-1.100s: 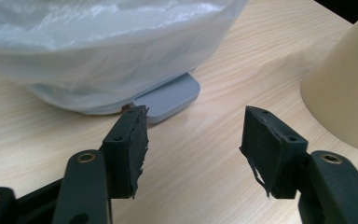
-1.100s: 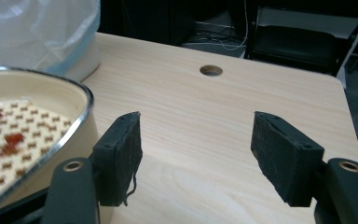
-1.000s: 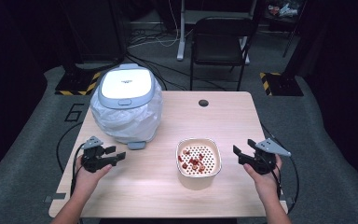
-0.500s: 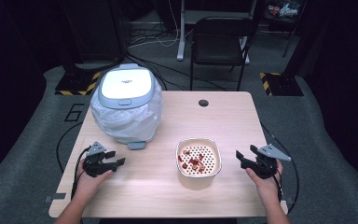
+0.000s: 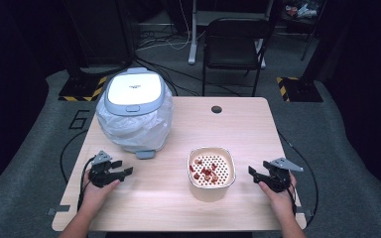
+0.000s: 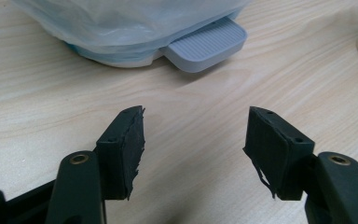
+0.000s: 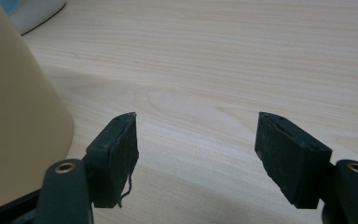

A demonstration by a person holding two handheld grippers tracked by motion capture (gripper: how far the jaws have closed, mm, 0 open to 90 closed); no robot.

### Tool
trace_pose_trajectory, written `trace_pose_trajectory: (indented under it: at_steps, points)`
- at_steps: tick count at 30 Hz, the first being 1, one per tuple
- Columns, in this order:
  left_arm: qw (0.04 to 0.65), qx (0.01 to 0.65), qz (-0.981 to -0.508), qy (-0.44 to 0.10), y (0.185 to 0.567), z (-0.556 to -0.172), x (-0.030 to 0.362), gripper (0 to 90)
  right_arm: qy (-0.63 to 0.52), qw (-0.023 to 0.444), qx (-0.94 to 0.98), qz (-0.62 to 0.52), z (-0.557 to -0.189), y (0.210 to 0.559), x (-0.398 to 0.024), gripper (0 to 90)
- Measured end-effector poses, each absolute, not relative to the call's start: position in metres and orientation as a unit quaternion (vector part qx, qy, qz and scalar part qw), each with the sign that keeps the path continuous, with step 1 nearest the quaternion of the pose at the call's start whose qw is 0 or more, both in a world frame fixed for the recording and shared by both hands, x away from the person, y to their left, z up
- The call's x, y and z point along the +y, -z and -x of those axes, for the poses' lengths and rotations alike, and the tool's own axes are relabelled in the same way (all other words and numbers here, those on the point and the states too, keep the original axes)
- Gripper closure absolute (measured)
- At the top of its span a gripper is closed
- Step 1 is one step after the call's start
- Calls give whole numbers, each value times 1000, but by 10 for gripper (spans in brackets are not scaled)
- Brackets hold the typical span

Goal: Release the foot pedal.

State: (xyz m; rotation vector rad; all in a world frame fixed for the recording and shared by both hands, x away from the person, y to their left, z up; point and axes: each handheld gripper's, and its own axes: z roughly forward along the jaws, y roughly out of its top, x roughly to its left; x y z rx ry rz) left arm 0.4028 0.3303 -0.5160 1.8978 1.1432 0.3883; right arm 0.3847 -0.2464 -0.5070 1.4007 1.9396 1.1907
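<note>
Lowered both since a second earlier: left gripper point(image 5: 120, 173) at eight o'clock, right gripper point(image 5: 256, 173) at three o'clock of cream bowl point(image 5: 211, 171). Jaws just widened, nothing between. Probably approaching the bowl.

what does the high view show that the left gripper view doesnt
High view alone: the bin's white lid, the cream container with red pieces on its perforated insert, the right gripper, a chair.
Left gripper view alone: the ribbed surface of the grey pedal, and close up, the left gripper fingers apart, nothing between.
Both: the bag-lined bin, the wooden table.
</note>
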Motion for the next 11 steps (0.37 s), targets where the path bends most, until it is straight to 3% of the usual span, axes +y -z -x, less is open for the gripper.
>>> trace_pose_trajectory:
  at_steps: [11]
  points:
    - [403,435,-786,-175,519,-402,327,349,-402,238,713,-523,-389,517,-251,221]
